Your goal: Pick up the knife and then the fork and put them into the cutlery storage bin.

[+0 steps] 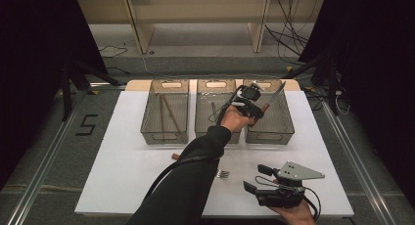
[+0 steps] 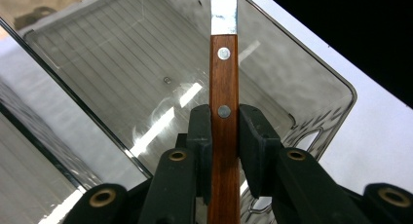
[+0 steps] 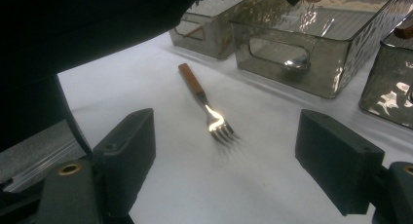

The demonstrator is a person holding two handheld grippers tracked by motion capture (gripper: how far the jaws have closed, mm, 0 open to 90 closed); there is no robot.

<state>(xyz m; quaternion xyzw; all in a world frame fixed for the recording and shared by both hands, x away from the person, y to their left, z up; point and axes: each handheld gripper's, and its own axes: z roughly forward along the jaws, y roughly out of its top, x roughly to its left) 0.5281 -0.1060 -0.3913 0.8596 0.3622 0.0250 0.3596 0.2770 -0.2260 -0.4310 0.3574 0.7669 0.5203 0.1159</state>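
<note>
Gripping a wooden-handled knife between its jaws, the left tool hangs over the rightmost of three clear bins at the far side of the white worktop. In the left gripper view the two black jaws press on either side of the brown handle just at its lower rivet, and the steel blade runs straight on from the handle above the bin's ribbed floor. In the high view the blade slants up and to the right over that bin's far rim, while the person's left forearm in a dark sleeve reaches diagonally across the worktop to it.

The right tool sits low at the near right edge of the worktop, held in the person's right hand, with the grey three-cornered plate on top. Its jaws stand wide apart with nothing between them; in the right gripper view they frame a fork with a wooden handle that lies flat on the white surface, tines toward the camera, well short of the jaws. The middle bin holds a spoon, and the left bin holds long brown sticks.
</note>
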